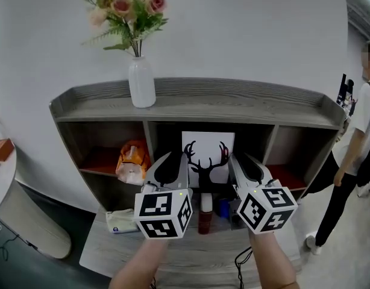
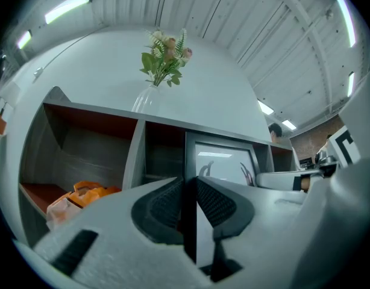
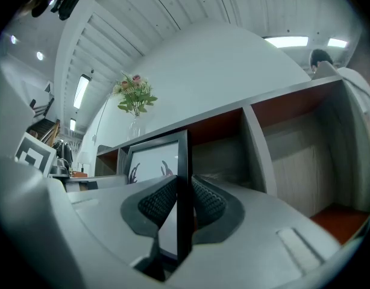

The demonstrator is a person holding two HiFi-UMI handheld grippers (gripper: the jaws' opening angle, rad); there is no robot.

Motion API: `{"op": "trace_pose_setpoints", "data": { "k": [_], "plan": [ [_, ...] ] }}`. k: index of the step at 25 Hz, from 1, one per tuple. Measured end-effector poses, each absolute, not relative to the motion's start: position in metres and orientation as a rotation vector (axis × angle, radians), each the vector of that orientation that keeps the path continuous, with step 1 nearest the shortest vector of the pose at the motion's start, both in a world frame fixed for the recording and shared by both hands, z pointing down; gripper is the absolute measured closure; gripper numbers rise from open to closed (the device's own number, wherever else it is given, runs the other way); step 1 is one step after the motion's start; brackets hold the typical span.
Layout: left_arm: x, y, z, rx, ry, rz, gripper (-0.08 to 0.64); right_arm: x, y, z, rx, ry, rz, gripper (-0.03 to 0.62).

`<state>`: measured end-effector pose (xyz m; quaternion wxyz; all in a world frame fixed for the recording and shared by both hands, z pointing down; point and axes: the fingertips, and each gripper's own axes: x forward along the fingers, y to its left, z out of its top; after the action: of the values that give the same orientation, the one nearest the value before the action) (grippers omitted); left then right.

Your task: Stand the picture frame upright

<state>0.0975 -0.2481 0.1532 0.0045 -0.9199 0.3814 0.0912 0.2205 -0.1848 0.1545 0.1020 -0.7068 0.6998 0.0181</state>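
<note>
Head view: the picture frame, a white print of black antlers, is upright at the mouth of the middle compartment of the shelf unit; how deep it sits cannot be told. The left gripper is clamped on the frame's left edge and the right gripper on its right edge. In the left gripper view the left gripper has both ribbed pads pressed against the dark edge of the frame. The right gripper view shows the right gripper pinching the frame the same way.

A dark gap shows between the frame and the divider on each side, and another between its top edge and the board above.

Counted: one frame, two grippers and three compartments. One vase of flowers stands on top, and one orange bag lies in the left compartment. On the lower ledge are one tissue pack and one red bottle. One person stands at the right.
</note>
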Motion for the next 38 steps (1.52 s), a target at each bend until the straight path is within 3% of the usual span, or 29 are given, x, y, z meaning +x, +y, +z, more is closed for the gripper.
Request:
{"op": "trace_pose_setpoints", "data": {
  "k": [38],
  "plan": [
    [0.142,-0.326,0.146,-2.850,1.260,0.272,0.499,0.266,-0.261,0.147,-2.185,1.930,0.102,0.525]
  ]
}}
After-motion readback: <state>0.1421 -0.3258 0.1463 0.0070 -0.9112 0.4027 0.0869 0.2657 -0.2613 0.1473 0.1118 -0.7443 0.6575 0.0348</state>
